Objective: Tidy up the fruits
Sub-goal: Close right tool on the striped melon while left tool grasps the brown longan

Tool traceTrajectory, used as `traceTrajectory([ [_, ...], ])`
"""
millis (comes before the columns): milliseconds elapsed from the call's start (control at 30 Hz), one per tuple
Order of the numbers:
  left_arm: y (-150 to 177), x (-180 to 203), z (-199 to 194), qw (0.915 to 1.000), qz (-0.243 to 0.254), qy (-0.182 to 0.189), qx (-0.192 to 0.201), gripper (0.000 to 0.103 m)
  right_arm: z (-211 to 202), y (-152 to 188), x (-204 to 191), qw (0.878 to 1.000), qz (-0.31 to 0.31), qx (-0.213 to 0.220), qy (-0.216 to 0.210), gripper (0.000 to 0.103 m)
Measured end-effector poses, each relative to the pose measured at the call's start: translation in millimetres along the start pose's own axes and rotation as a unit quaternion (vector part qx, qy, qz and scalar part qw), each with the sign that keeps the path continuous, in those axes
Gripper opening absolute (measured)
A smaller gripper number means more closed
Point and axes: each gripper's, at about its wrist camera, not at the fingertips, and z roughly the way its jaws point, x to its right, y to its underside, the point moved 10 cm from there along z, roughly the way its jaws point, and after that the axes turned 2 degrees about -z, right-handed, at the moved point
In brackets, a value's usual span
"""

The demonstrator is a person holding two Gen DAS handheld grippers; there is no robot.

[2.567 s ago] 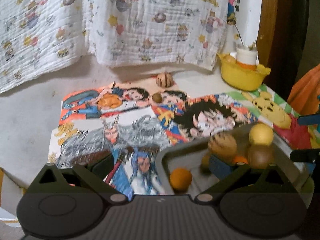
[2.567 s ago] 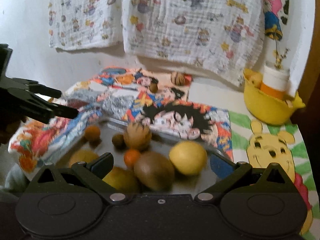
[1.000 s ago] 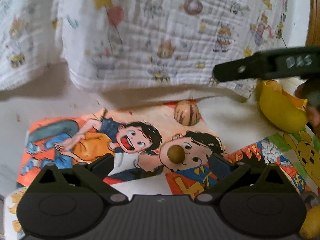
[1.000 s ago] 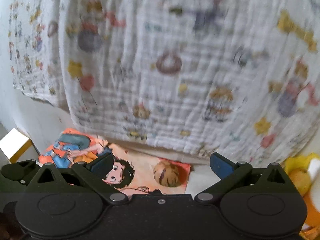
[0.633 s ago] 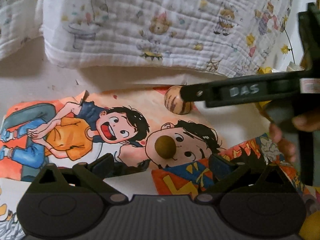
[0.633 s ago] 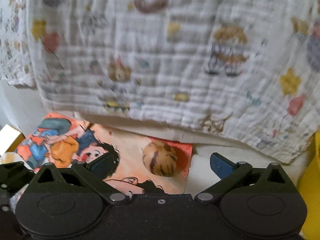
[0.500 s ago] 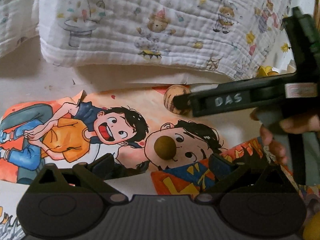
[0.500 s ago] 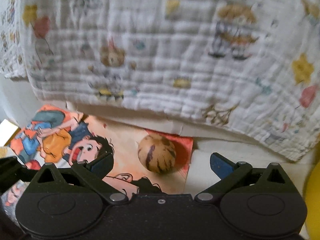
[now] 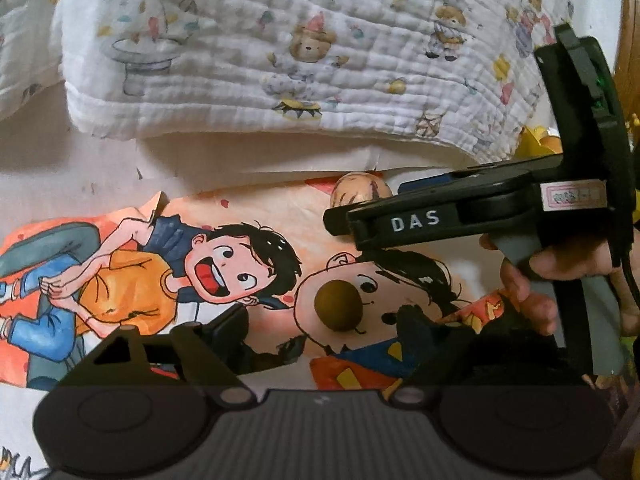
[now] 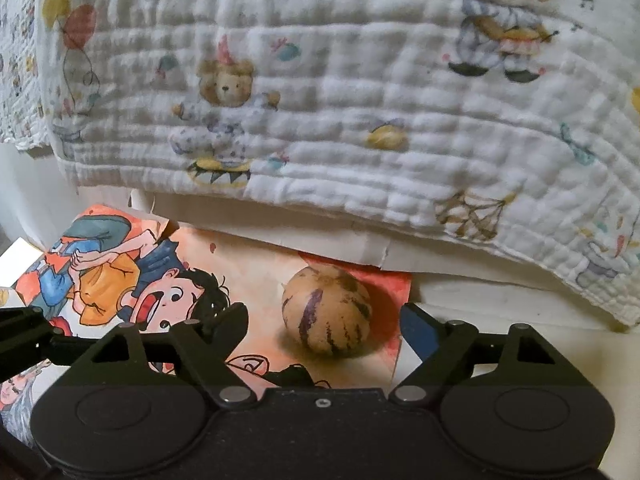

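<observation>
Two tools (image 10: 324, 322), one striped melon (image 10: 326, 310), one brown fruit (image 9: 339, 306), one blanket (image 10: 340, 80), one cartoon mat (image 9: 160, 264)

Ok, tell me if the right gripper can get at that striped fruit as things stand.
Probably yes. The right gripper is open, the striped fruit lies between its fingers on the cartoon mat, and nothing blocks it.

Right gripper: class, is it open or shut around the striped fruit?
Open: the right gripper fingers stand apart, with the striped fruit untouched between them.

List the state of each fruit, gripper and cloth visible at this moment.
Striped fruit: resting on the cartoon mat, ungrasped, between the open jaws.
Small brown fruit: lying on the mat, untouched.
Right gripper: open.
Left gripper: open, empty.
Printed blanket: hanging over the back edge.
</observation>
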Motion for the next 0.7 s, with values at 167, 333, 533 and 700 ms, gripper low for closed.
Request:
traceTrajectory([
  [167, -2, 2, 2, 0.9999, 0.01, 0.0, 0.003, 0.074, 7, 0, -2, 1.0, 0.001, -0.006, -0.005, 0.076],
  [333, -6, 0, 5, 0.9998, 0.013, -0.005, 0.011, 0.06, 15, 2, -6, 1.0, -0.008, -0.01, -0.001, 0.072],
  [533, -6, 0, 5, 0.9997, 0.019, -0.004, 0.015, 0.045, 19, -2, -4, 1.0, -0.007, -0.006, 0.012, 0.059],
  [700, -5, 4, 6, 0.9996, 0.024, 0.009, 0.014, 0.03, 16, 0, -1, 1.0, -0.008, -0.005, 0.02, 0.052],
])
